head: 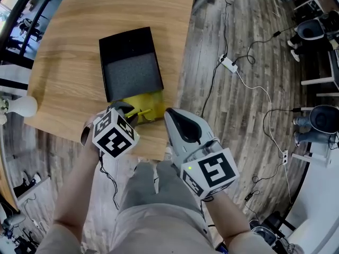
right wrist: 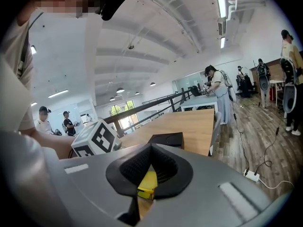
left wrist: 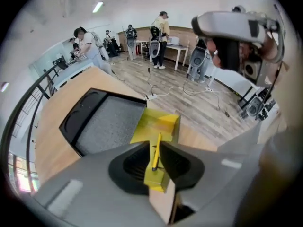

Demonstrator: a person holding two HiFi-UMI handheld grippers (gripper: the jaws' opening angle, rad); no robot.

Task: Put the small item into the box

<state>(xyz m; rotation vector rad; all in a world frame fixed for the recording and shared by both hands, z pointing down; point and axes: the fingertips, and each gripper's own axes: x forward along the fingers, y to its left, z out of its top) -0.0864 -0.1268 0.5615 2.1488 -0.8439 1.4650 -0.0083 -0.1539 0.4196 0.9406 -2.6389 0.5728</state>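
Note:
A small yellow box point(head: 145, 106) lies open near the table's front edge, its flap against a black tray with grey foam point(head: 130, 62). My left gripper point(head: 128, 111) is over the yellow box point(left wrist: 158, 124), shut on a thin yellow stick point(left wrist: 155, 151) that points down into it. The black tray point(left wrist: 106, 122) lies just beyond. My right gripper point(head: 168, 112) is at the yellow box's right side, jaws shut, and the box's edge point(right wrist: 147, 182) shows between its pads. In the right gripper view, the black tray point(right wrist: 166, 139) sits behind on the wooden table point(right wrist: 189, 122).
The table's front edge point(head: 148, 155) runs just under both grippers, with the person's legs below it. A white round object point(head: 21, 106) sits at the table's left corner. A power strip point(head: 229, 63) and cables lie on the floor to the right. People stand far behind.

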